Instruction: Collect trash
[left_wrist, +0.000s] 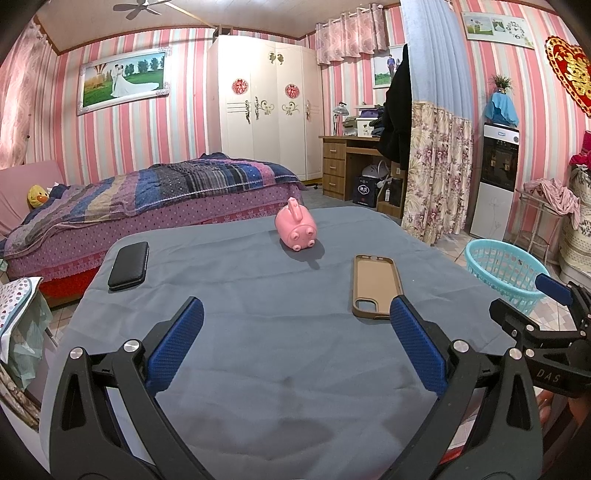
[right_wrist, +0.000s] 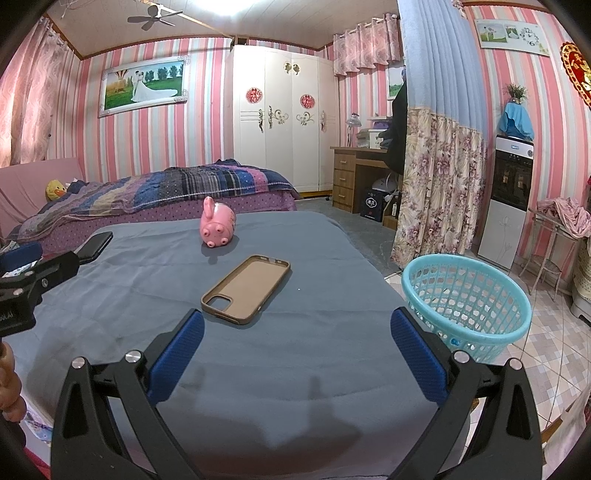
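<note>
The left tongs (left_wrist: 295, 314) stand wide open, blue pads (left_wrist: 177, 343) spread far apart, holding nothing; the right tongs (right_wrist: 297, 325) are likewise spread wide and empty; both point forward, level, side by side.

Phone case (right_wrist: 245, 290) lay mid-table (right_wrist: 314, 350); pig toy (right_wrist: 218, 226) behind it; wallet (left_wrist: 128, 266) far left; basket (right_wrist: 466, 308) right of the table.

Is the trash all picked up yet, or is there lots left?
Nothing looks collected yet. The teal basket looks nearly empty. Both the left gripper and right gripper are open, holding nothing. Still on the table: the pink pig toy, tan phone case and black case.
</note>
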